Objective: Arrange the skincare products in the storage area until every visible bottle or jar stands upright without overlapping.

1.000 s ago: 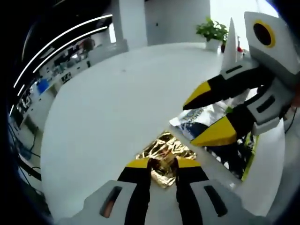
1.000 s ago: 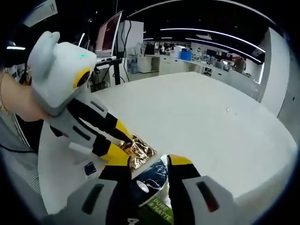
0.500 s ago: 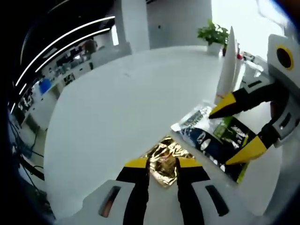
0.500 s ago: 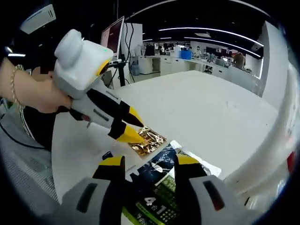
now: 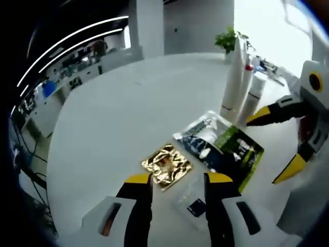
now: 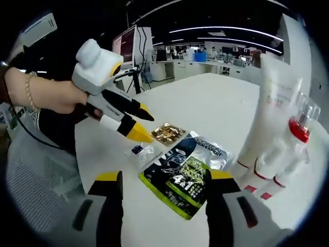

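Both claws hang released over the white table (image 5: 113,108), the left gripper (image 5: 176,181) just short of a flat gold sachet (image 5: 166,164). The green-and-black pouch (image 6: 186,176) lies flat beside it, long axis running near-left to far-right. Beyond, white tubes (image 6: 275,123) stand upright, caps down.

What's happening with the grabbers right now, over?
Left gripper open, empty. Right gripper open, empty. Gold sachet and dark sachet flat on table; white tubes upright beside them. Nothing blocking.

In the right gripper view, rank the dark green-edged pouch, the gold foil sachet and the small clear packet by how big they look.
1. Dark green-edged pouch, clearly largest.
2. Gold foil sachet.
3. Small clear packet, close to the sachet; unsure.
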{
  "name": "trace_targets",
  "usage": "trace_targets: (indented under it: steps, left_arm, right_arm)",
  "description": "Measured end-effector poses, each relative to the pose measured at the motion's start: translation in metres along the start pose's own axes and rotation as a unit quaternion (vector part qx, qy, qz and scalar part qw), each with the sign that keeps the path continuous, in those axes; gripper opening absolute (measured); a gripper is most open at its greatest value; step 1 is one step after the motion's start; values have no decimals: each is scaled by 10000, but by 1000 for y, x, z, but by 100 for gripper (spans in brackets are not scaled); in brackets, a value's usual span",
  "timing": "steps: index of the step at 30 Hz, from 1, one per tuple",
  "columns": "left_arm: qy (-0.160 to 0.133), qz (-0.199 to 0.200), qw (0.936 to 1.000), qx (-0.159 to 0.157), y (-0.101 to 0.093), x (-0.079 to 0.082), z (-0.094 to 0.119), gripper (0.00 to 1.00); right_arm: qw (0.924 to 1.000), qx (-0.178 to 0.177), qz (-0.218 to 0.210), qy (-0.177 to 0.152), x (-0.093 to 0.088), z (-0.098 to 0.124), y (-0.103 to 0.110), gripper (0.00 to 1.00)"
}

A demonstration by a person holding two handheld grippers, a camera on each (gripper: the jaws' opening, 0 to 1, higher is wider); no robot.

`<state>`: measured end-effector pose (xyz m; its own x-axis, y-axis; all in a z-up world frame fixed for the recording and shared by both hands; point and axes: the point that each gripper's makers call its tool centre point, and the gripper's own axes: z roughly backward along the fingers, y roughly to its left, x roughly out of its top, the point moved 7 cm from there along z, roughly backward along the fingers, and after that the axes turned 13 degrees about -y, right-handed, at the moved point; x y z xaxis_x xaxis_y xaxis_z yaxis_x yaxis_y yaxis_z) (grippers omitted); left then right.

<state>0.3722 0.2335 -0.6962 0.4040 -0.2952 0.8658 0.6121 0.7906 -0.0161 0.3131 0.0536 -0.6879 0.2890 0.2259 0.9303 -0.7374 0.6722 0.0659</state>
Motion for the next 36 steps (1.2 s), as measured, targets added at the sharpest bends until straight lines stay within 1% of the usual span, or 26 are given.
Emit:
trace_targets:
  steps: [2, 5, 10, 14, 16, 19, 21, 24, 25, 29, 31, 33, 36]
  left_arm:
    - [-12, 55, 10000, 18, -4, 0, 5, 44]
    - [-24, 110, 9999, 45, -10, -2, 15, 50]
    - [-59, 263, 9996, 82, -18, -5, 29, 57]
    - [-132, 429, 9989, 101, -26, -3, 43, 65]
    - [-158, 457, 9988, 102, -30, -3, 49, 68]
    - [-203, 547, 9982, 107, -35, -4, 58, 69]
    - [-219, 577, 9980, 121, -38, -5, 63, 71]
    - [-303, 682, 9971, 153, -44, -7, 72, 75]
    - [-348, 754, 9964, 162, -46, -8, 76, 76]
    - [-336, 839, 9957, 186, -54, -12, 87, 80]
    - [-412, 943, 9945, 192, -55, -13, 90, 84]
    - [-463, 1007, 9937, 188, -57, -12, 93, 86]
    - [-531, 1017, 9932, 184, -61, -12, 96, 91]
  right_arm:
    - [9999, -91, -118, 9, -4, 11, -2, 71]
    - [9993, -259, -266, 22, -8, 25, -6, 74]
    - [9974, -583, -422, -30, -9, 53, -18, 82]
    - [9935, -980, -529, -230, -4, 77, -31, 86]
    - [9919, -1118, -541, -271, -3, 87, -35, 87]
    - [9892, -1298, -571, -369, -2, 99, -40, 88]
    - [9862, -1457, -621, -491, 0, 107, -43, 88]
    - [9830, -1589, -700, -603, 1, 115, -43, 89]
    - [9826, -1607, -701, -613, 1, 117, -43, 90]
    - [9807, -1682, -745, -668, 0, 124, -39, 90]
    - [9805, -1698, -760, -631, 1, 127, -38, 91]
    - [9769, -1789, -803, -849, 8, 130, -39, 93]
    - [9756, -1819, -827, -908, 8, 136, -38, 95]
